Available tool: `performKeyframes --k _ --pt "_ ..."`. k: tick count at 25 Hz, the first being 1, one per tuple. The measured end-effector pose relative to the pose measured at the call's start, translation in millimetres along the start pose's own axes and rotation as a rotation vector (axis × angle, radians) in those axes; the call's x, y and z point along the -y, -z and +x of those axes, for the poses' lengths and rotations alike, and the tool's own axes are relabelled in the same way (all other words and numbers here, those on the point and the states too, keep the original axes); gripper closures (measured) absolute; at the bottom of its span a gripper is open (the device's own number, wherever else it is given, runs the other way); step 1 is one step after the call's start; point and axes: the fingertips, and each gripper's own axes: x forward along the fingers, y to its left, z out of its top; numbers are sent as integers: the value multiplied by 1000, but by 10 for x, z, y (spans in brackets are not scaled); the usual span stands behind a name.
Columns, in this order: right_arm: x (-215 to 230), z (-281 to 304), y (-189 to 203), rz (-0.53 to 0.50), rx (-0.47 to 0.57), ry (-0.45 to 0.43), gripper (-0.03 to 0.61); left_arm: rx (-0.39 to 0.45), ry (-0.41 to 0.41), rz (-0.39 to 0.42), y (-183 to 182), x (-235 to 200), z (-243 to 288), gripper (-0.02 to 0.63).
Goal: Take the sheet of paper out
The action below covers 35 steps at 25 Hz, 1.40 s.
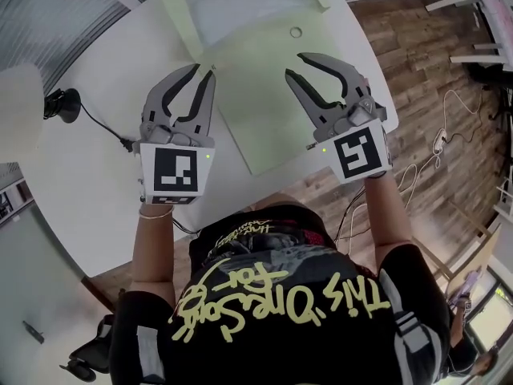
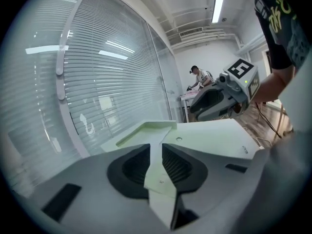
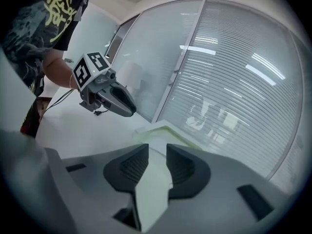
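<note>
A pale green folder point(image 1: 264, 111) lies on the white table point(image 1: 96, 175), with a round snap point(image 1: 296, 32) near its middle. Its far part holds a whiter panel point(image 1: 240, 2) framed in green; whether that is the sheet of paper I cannot tell. My left gripper point(image 1: 205, 72) hovers over the folder's left edge, jaws apart, nothing between them. My right gripper point(image 1: 295, 64) hovers over the folder's right side, also open and empty. In the left gripper view the folder point(image 2: 209, 140) shows through the gap of the left gripper point(image 2: 156, 147); likewise the folder point(image 3: 161, 133) beyond the right gripper point(image 3: 157, 152).
A black cable point(image 1: 100, 127) runs across the table's left side from a black lamp base point(image 1: 62, 103). The table's right edge drops to a wood floor point(image 1: 433, 95) with loose cords. A glass wall with blinds point(image 2: 107, 82) stands behind the table. A person point(image 2: 197, 77) works far off.
</note>
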Motion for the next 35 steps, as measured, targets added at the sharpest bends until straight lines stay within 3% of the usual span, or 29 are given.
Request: performKeyframes --k 9,22,35 --pt "118 281 184 -21 -10 13 434 -105 -18 87 191 -27 257 505" --pt "258 581 372 -147 -64 10 420 -217 -33 251 335 -32 650 479" --pt "353 901 531 -137 -94 -11 414 -334 -29 354 546 -78 935 466"
